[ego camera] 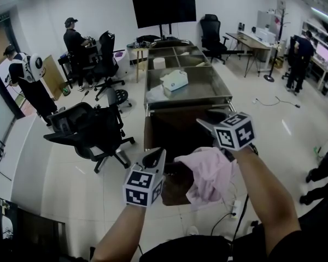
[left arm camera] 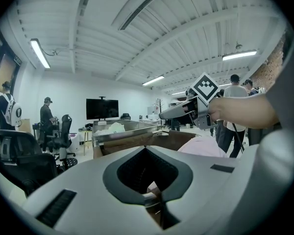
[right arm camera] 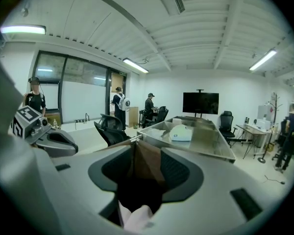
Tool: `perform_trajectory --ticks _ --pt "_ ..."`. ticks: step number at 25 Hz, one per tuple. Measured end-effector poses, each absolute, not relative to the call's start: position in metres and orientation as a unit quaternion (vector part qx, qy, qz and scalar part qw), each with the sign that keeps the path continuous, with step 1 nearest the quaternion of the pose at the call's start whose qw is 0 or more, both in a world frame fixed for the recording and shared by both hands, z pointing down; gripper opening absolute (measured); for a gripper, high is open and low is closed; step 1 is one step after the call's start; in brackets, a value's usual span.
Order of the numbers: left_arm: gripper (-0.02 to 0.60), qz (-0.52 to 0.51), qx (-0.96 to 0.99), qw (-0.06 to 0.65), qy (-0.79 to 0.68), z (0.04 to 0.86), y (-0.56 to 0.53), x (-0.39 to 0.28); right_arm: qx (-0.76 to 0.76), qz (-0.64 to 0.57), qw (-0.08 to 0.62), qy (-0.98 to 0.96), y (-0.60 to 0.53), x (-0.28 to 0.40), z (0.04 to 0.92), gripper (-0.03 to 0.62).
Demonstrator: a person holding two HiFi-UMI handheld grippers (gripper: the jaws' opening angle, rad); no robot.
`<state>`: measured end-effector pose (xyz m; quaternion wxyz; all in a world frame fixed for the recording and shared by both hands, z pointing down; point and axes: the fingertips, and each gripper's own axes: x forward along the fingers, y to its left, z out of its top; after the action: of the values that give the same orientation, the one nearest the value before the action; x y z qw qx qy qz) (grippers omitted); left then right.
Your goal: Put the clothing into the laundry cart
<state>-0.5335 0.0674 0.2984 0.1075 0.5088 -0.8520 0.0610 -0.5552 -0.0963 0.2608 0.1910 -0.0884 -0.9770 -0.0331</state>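
White walls [ego camera: 98,10] close a large workroom with a glossy pale floor [ego camera: 71,184]. A dark screen [ego camera: 164,9] stands on a post against the far wall. A black office chair [ego camera: 90,130] stands on the left and another [ego camera: 212,33] sits near a desk [ego camera: 251,39] on the right, beside a coat stand [ego camera: 277,37]. Shelves [ego camera: 320,51] line the right wall. Loose cables [ego camera: 276,100] lie on the floor. Tall glazed panels [right arm camera: 63,94] fill one side, and strip lights [left arm camera: 39,53] run along the ribbed white ceiling [left arm camera: 186,33].

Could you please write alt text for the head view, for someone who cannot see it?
The left gripper and right gripper hold a pink garment over a brown open-topped cart; a metal table stands beyond.
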Motion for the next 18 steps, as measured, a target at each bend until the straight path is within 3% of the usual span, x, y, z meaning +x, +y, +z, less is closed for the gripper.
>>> perform_trajectory --ticks 18 --pt "-0.002 0.063 0.562 0.101 -0.818 0.301 0.094 -0.488 -0.002 0.010 0.162 -0.987 -0.072 -0.439 0.255 0.213"
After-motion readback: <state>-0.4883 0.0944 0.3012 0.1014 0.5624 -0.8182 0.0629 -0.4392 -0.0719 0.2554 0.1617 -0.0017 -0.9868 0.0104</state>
